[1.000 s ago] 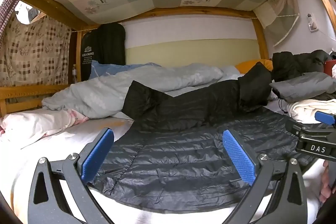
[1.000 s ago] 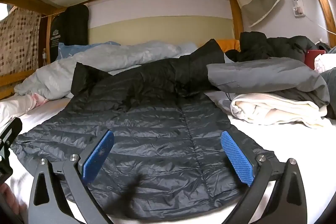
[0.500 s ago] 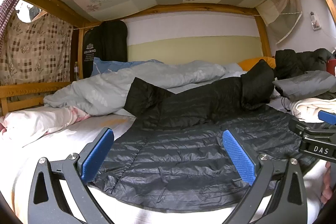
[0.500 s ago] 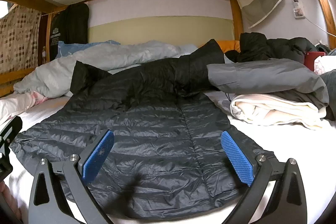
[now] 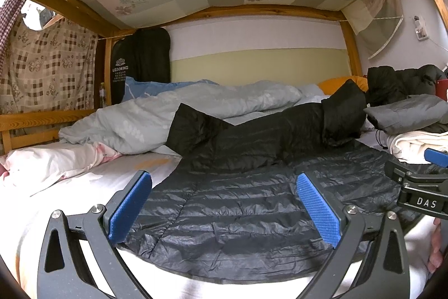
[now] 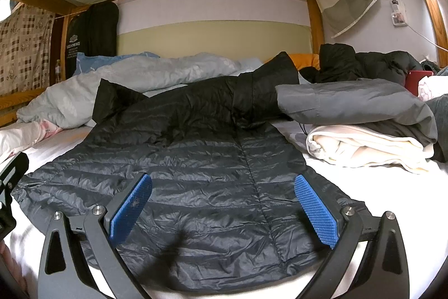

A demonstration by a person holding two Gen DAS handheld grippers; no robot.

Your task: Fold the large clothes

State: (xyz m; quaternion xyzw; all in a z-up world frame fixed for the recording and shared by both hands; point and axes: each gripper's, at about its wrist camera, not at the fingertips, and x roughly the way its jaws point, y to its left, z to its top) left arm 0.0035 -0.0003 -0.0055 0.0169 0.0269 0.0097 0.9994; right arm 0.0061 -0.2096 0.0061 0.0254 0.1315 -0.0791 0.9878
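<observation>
Left claw (image 5: 224,203): hovering with its blue pads spread wide apart, gripping nothing, just short of the near hem.
Right claw (image 6: 222,205): also standing wide apart and empty, sitting beside the left claw over the same hem.
Down jacket (image 6: 201,173): lying flat on the bed (image 6: 378,187) directly ahead of both claws, body spreading between and beyond the pads, sleeves and collar running away toward the far end.
Step in hand: judging by the pose, both claws are lining up to pinch the near hem; the fabric looks slick and puffy, so it is worth biting deep on the hem, one claw toward each corner, and lifting evenly so the quilting is not bunching.
Edges: the hem is curving just under the claws; the jacket's left corner is lying near the left claw.
Open room: bare sheet is showing to the left of the left claw and to the right of the right claw.
Crowding: a stack of folded clothes (image 6: 364,125) is sitting ahead and right of the right claw, just beside the jacket; a pale duvet (image 5: 173,116) is heaping up ahead and left, under the far sleeve.
</observation>
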